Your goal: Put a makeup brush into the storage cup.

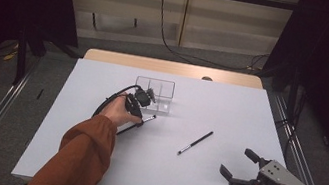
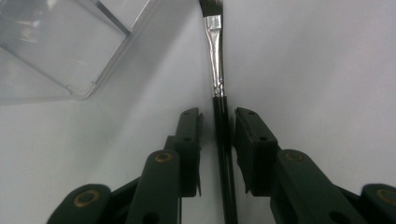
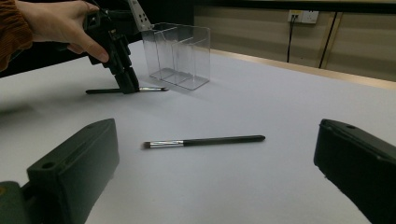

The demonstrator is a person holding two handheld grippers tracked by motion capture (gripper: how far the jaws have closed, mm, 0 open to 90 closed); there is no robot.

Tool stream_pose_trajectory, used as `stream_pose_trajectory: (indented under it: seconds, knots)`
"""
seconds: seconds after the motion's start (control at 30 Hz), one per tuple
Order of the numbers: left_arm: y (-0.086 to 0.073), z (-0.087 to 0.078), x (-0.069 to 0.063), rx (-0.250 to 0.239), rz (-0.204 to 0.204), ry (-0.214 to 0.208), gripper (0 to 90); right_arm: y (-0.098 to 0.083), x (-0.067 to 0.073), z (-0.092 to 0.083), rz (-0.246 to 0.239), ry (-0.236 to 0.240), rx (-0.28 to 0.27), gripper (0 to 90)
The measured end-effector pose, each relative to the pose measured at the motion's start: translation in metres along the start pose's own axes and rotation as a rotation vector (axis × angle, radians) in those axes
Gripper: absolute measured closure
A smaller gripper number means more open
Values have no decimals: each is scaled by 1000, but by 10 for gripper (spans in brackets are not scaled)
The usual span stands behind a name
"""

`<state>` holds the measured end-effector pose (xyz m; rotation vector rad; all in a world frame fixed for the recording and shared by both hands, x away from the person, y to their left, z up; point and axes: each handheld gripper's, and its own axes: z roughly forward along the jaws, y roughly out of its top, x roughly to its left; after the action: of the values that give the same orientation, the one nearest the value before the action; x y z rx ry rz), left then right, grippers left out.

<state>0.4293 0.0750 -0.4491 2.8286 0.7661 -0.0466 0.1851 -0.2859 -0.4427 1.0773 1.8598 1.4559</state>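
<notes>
A black-handled brush (image 2: 220, 140) with a silver ferrule lies flat on the white table, its bristle end toward the clear box. My left gripper (image 2: 218, 114) stands over it with one jaw on each side of the handle and a thin gap at both, so it is open. The high view puts this gripper (image 1: 140, 116) and brush (image 1: 148, 118) just in front of the clear divided box (image 1: 153, 93). A second brush (image 1: 195, 143) lies alone mid-table. My right gripper (image 1: 237, 161) rests wide open at the near right, and that second brush (image 3: 205, 140) lies ahead of its jaws.
The clear box (image 3: 177, 56) stands upright with nothing in its compartments. A wooden strip (image 1: 171, 67) edges the far side of the table (image 1: 230, 108). A sleeved left forearm (image 1: 83, 155) reaches in from the near left.
</notes>
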Motion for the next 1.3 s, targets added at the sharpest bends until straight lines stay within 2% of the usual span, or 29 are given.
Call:
stream_pose_trajectory:
  seconds: [0.1,0.13,0.2,0.3,0.6,0.67,0.7,0.8,0.97,1.03,1.1,1.13,1.3]
  knots:
    - [0,1,-1,-6,-5,6,742,0,0,1,1,1,0,0]
    - [0,0,0,-4,6,9,755,0,1,1,1,1,1,0]
    - [-1,1,1,-14,-6,12,799,1,1,1,0,3,0,0]
    - [-1,0,2,-2,5,16,840,1,1,1,-4,6,0,0]
    - [-2,0,3,-15,6,4,842,0,-1,2,-3,5,2,0]
    - [-2,-1,4,-16,3,3,842,0,-1,2,-3,6,1,0]
    - [-2,0,4,-25,-13,-1,842,0,-1,2,3,5,1,0]
    - [-3,-2,5,-20,2,-4,843,0,-2,0,4,5,-4,0]
    - [-6,-1,5,-57,-25,-2,843,0,-2,1,4,0,-2,0]
    - [-7,-2,6,-61,-19,-11,843,0,-2,0,3,0,-4,0]
    - [-8,-3,3,-98,-25,-5,843,1,-2,0,-2,-2,-6,0]
    - [-8,-4,2,-109,-20,-18,843,1,-2,0,-1,-1,-6,0]
    - [-7,-6,-4,-130,-8,-23,843,1,-1,1,10,-5,-5,0]
